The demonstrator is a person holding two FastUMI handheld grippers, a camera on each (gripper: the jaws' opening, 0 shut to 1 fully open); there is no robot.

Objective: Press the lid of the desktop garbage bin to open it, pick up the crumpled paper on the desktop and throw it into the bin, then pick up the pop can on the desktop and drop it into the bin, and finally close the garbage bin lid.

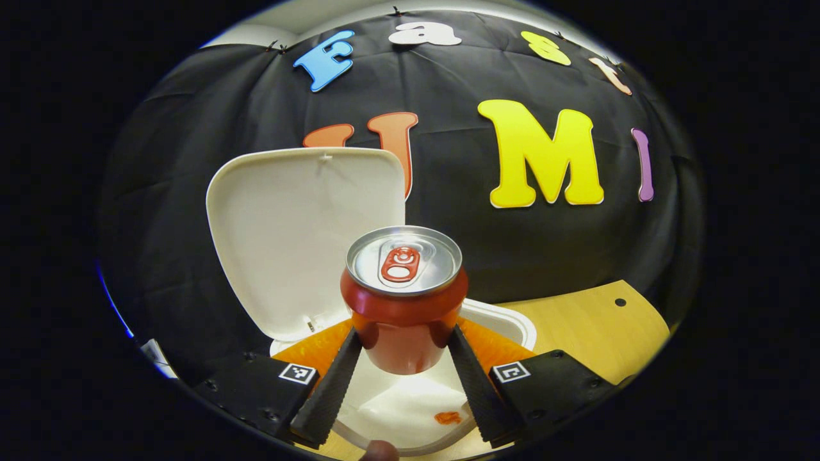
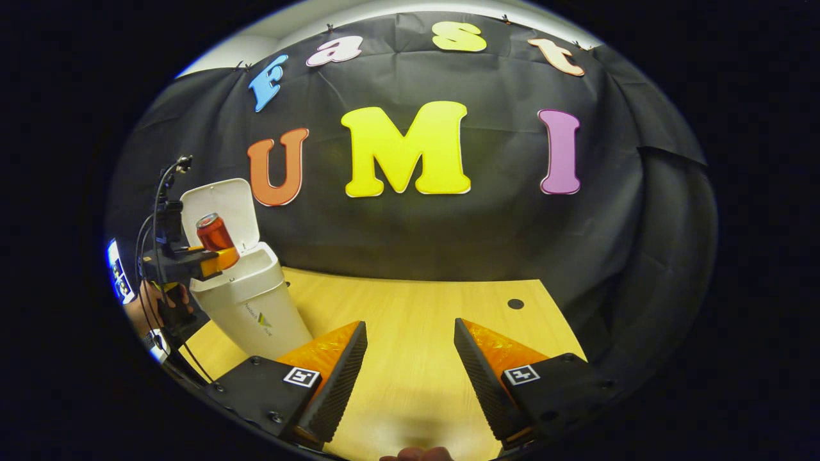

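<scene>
Wooden desk (image 2: 410, 320), black cloth wall behind. Red pop can (image 1: 403, 301) upright, clamped between both fingers of the left gripper (image 1: 405, 349), held above the open mouth of the white bin (image 1: 506, 320); crumpled paper (image 1: 397, 403) lies inside. Lid (image 1: 288, 230) stands up behind. Small logo on the bin's side, unreadable. Right gripper (image 2: 410, 346) over bare desk, jaws apart, holding nothing.

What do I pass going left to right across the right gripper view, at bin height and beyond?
Hand holding the left gripper, pop can in its jaws above the open garbage bin, then bare desktop, then the small dark hole in it.
</scene>
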